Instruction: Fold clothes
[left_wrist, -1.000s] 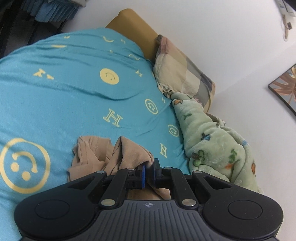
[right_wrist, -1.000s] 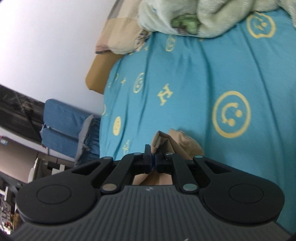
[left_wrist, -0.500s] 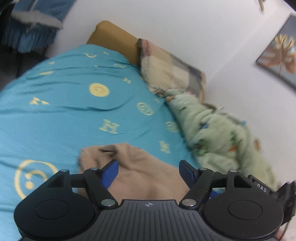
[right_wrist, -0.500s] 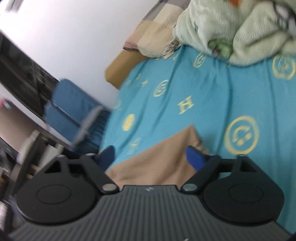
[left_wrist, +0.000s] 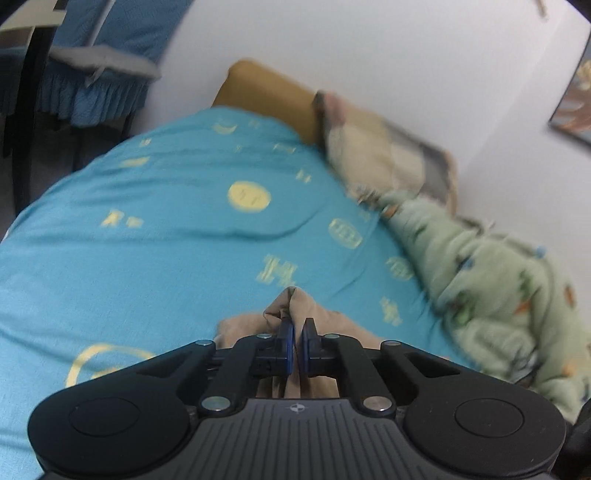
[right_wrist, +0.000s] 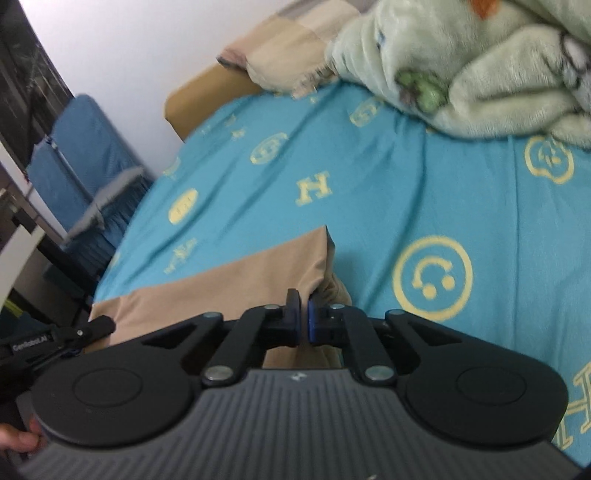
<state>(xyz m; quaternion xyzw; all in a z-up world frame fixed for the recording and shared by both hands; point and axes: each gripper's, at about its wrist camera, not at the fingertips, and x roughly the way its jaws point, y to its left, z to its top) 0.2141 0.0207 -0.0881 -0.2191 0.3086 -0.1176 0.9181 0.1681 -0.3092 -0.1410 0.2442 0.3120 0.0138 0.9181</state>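
Observation:
A tan garment (left_wrist: 291, 306) lies on the blue patterned bedsheet (left_wrist: 155, 236). My left gripper (left_wrist: 297, 338) is shut on a bunched fold of the garment, which pokes up past the fingertips. In the right wrist view the tan garment (right_wrist: 236, 284) is stretched flat to the left and my right gripper (right_wrist: 303, 314) is shut on its edge near the corner. The left gripper's body (right_wrist: 55, 338) shows at the garment's far left edge in that view.
A green fleece blanket (left_wrist: 509, 291) and a plaid pillow (left_wrist: 384, 155) lie along the wall side of the bed. A tan headboard cushion (left_wrist: 266, 92) sits at the head. A blue chair (right_wrist: 74, 162) stands beside the bed.
Both grippers were shut on the garment a second ago, opened wide half a second ago, and have now shut again on new spots of it. The garment now lies flatter between them.

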